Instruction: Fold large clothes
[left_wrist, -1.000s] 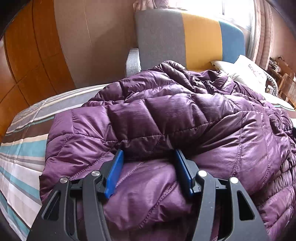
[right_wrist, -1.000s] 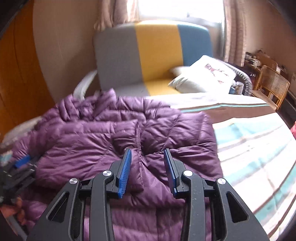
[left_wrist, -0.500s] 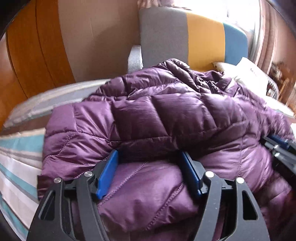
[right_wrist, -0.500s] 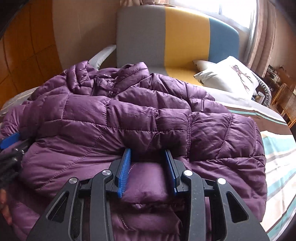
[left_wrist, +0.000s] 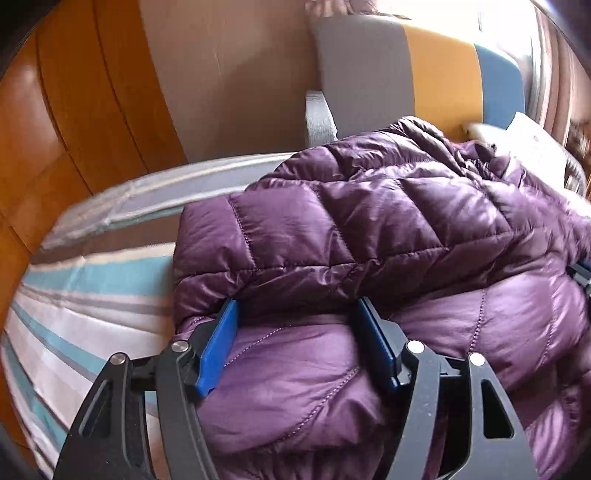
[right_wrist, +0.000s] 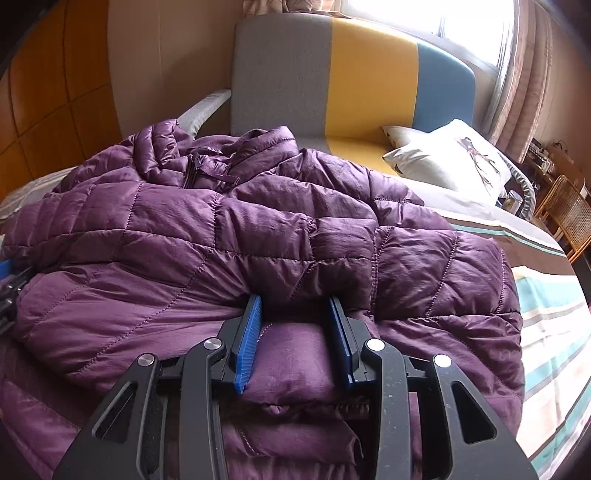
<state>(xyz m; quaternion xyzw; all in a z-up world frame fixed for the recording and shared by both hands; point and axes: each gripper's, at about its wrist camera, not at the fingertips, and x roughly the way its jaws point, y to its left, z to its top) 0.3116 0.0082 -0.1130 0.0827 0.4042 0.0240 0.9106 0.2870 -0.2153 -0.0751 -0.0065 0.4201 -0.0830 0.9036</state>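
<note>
Purple and puffy, the jacket (right_wrist: 229, 236) lay heaped on the striped bed (left_wrist: 85, 280), its near edge doubled over. We had both grippers on that folded edge: the left gripper (left_wrist: 295, 332) pinched a broad wad of quilting between wide-set fingers, and the right gripper (right_wrist: 295, 325) squeezed a narrower bunch. We judged the slick, springy shell could slide out of either grip, or puff back open once let go, spoiling the fold. A pillow (right_wrist: 450, 162) and a sofa (right_wrist: 332, 74) sat beyond the jacket, a wicker chair (right_wrist: 569, 214) off right; none blocked us.
</note>
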